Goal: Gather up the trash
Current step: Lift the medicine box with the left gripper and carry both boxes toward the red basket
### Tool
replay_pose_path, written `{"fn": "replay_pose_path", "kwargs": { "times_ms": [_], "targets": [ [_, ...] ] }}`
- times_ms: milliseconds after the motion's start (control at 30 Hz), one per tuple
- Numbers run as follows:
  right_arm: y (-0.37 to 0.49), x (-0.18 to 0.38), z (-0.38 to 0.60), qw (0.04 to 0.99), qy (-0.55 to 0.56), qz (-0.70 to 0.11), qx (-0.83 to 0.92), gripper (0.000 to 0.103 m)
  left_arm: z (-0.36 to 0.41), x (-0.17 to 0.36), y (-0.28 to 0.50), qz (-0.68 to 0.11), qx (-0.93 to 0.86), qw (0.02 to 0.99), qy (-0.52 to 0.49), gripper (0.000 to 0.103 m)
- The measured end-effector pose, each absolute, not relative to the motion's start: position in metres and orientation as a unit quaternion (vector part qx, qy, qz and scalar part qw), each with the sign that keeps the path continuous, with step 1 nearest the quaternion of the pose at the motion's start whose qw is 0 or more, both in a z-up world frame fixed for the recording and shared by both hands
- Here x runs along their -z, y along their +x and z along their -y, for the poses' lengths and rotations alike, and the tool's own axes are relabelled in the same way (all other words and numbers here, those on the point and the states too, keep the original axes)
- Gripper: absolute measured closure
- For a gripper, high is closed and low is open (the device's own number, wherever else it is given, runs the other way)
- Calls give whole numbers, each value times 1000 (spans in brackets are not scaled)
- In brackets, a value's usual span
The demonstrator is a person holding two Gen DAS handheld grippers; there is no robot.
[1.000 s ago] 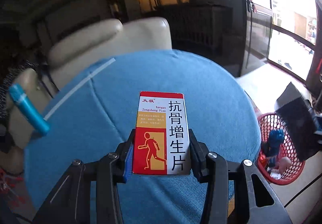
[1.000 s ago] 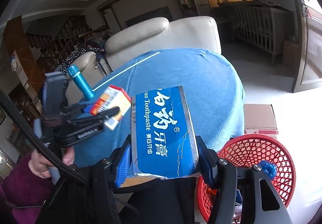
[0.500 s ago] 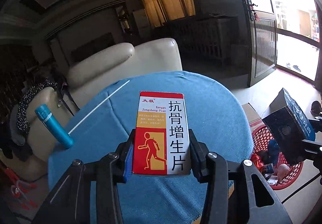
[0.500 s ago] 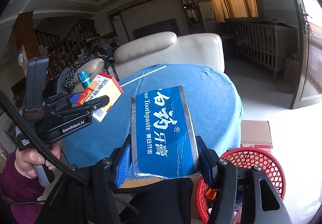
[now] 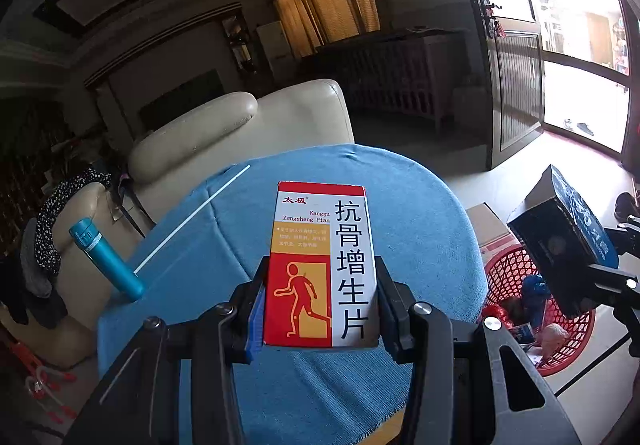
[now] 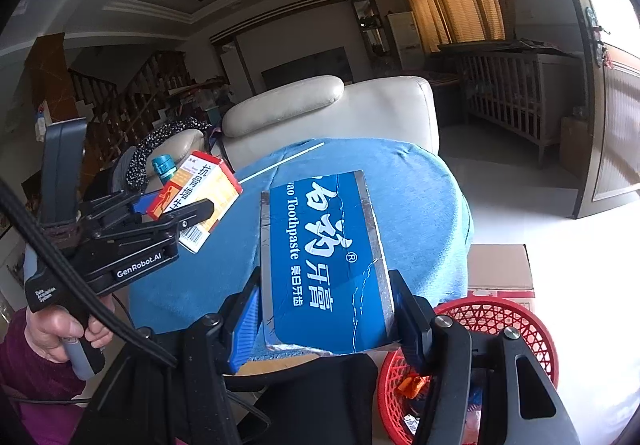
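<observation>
Both grippers have risen off the table [image 5: 420,229]; left gripper [image 5: 320,309] clamps the medicine box [image 5: 322,265], right gripper [image 6: 324,309] the toothpaste box [image 6: 324,257]; next, carry both over the red basket [image 6: 492,319].

Both tongs point slightly downward, left tongs [image 5: 320,309] and right tongs [image 6: 326,315] each clamped.

Glossy cardboard toothpaste box [image 6: 328,265], matt woven tablecloth [image 6: 420,197], red plastic mesh basket [image 6: 532,329].
</observation>
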State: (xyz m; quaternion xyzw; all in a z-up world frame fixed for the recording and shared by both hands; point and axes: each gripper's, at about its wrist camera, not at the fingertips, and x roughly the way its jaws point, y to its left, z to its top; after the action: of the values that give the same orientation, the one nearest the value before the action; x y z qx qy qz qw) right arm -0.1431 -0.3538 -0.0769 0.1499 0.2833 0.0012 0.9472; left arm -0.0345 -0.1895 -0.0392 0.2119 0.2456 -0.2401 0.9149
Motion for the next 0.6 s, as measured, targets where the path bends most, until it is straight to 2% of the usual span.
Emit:
{"fn": "replay_pose_path", "kwargs": {
  "times_ms": [600],
  "targets": [
    [-147, 74, 356, 948, 153, -280, 1, 42, 191, 43, -39, -247, 246, 912, 216, 55]
  ]
}}
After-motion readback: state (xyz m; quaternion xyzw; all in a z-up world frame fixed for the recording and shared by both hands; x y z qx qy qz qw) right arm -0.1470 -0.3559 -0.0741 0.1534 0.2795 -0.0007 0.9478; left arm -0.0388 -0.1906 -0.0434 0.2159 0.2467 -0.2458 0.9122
